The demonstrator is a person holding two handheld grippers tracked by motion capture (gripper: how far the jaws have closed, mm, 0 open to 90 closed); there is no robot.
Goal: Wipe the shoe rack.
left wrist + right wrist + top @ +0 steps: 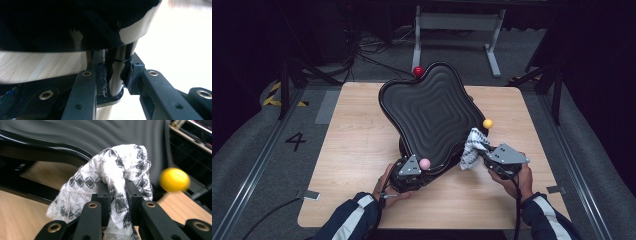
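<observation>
Left gripper: its jaws are clamped on the near rim of the black tray; in the left gripper view the glossy rim stands pinched between the two pads.
Black tray: a wavy-edged tray with ridged rings, tilted up off the wooden table, rising away from the left gripper with its ridged face toward the person.
Right gripper: closed tight on a white cloth with a black pattern; in the right gripper view the cloth bunches up over the jaw tips.
Cloth: ahead of the right gripper's tips, against the tray's lower right edge.
Yellow ball: just beyond the right gripper, at the tray's right edge.
Pink ball: just beside the left gripper, at the tray's near edge.
Red ball: at the tray's far edge, well away from both grippers.
</observation>
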